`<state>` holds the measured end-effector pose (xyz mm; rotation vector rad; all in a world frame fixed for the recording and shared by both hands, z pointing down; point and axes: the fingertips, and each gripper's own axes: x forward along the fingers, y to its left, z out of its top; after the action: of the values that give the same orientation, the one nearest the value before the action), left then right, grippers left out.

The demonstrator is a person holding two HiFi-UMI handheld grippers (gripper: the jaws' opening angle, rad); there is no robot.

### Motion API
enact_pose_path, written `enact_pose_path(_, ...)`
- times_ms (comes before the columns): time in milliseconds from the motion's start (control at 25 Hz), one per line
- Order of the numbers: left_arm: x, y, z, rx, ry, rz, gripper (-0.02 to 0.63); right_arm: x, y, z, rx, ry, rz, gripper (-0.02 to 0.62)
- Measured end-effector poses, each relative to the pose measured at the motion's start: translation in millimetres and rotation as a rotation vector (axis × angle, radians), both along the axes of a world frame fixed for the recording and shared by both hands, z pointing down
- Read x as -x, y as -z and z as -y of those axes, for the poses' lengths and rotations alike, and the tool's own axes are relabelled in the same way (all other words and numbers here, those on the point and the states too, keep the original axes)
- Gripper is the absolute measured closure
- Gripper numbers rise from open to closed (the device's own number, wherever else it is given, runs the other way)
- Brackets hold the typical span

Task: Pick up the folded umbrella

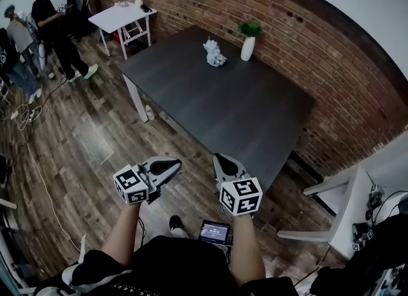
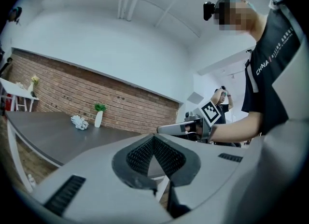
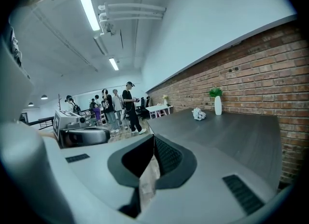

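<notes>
Jaws together on nothing at left gripper (image 1: 171, 166) and right gripper (image 1: 222, 161), both short of the dark counter (image 1: 255, 116). No folded umbrella in any view; only a vase (image 1: 248, 48) and white clump (image 1: 215, 54) there. Risk: arriving closed and shoving the umbrella aside once found.

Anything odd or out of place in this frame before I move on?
No folded umbrella shows anywhere. The dark table bears only a white vase with a green plant and a small crumpled white object. Nothing is spilled or tipped.
</notes>
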<state>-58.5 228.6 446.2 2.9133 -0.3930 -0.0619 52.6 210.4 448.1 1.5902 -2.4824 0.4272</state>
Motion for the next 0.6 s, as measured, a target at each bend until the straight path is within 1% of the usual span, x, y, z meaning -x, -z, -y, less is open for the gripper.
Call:
enact_pose_path(80,5,0,8,-0.003,-0.027,-0.001,0.604,7,3,13,-0.005,-0.010,0.010,0.584)
enact_pose_path(160,11,-2,17,-0.010,-0.037,0.012,0.604,14,5,24,-0.006,-0.021,0.009,0.584)
enact_pose_path(400,32,-6,46,0.009,-0.009,0.002,0.604,27,-4,42,0.019,-0.038,0.000,0.584)
enact_pose_path(600,32,-15,62,0.035,0.004,0.002,0.604,21,-13,58,0.042,-0.058,0.019,0.584)
